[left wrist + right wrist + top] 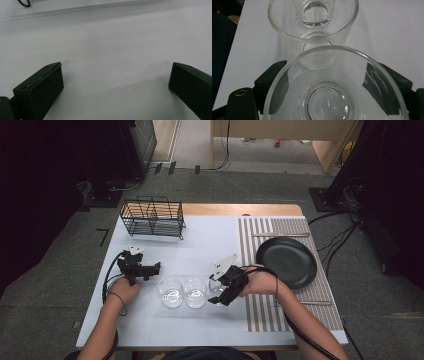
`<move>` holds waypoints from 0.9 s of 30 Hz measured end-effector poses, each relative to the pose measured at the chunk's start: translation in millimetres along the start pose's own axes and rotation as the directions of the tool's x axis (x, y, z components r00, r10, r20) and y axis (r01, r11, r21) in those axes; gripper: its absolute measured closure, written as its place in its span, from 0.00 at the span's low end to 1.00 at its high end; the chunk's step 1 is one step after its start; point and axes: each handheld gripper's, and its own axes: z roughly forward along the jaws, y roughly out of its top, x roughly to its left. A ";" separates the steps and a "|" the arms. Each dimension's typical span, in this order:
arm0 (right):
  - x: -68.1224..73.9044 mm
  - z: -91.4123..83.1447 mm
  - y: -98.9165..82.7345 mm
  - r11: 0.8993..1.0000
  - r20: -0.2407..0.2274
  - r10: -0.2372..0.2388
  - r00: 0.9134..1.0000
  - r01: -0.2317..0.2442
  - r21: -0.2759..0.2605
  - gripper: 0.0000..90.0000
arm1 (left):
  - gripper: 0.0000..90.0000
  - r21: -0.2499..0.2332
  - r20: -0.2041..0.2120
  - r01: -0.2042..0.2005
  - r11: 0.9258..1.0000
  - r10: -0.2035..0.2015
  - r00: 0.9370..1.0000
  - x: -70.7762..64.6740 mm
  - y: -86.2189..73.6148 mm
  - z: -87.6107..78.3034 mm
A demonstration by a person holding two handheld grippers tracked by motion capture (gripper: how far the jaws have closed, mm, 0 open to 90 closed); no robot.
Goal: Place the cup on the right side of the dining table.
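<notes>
Left tongs [156,266] rest low over bare table [112,37], jaws wide apart with nothing between, likely idle. Wire rack [152,216] stands behind, probably awaiting glasses. Two glasses [170,291] [195,292] stand side by side mid-table. Right tongs [223,301] are clamped across a third glass [332,87], just right of those two and left of the striped mat [272,227] with its black plate [286,261]. No writing readable.

Three clear round drinking glasses stand in a row: one [170,292], a second [195,292], a third [216,291]. One black wire dish rack [152,217], one round black plate [286,262], one striped placemat [260,312], two metal utensils [280,235], [316,303].
</notes>
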 end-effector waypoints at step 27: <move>-0.3 -6.9 2.9 0.999 0.031 -0.007 0.999 0.008 -0.049 0.22 | 0.00 0.000 0.000 0.000 1.000 0.000 1.000 0.0 0.0 0.0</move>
